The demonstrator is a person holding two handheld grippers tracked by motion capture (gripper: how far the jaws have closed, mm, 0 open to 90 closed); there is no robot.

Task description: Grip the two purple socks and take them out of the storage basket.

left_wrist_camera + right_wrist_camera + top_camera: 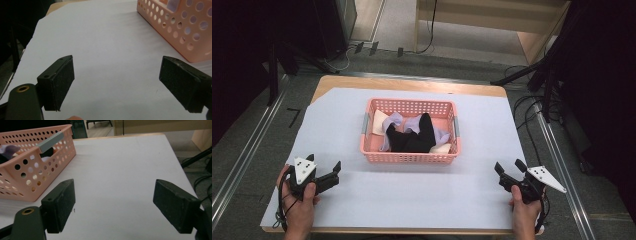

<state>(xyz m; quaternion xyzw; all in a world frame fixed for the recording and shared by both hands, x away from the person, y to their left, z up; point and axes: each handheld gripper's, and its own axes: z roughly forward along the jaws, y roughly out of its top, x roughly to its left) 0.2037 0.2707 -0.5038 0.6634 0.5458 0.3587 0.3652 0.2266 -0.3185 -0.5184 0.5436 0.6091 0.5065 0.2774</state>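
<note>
A pink basket point(410, 151) with round holes sits in the middle of a white-covered bench point(412, 200). Inside it lies a heap of clothing: a black piece point(414, 139), lilac cloth point(394, 121) and cream cloth point(379, 122). A person's left tool point(323, 168) rests near the bench's front left corner, jaws spread wide and empty. The right tool point(508, 166) rests near the front right corner, likewise wide apart and empty.

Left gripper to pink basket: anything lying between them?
Nothing. In the high view, only bare white sheet separates the left gripper from the pink basket; the left gripper view agrees.
</note>
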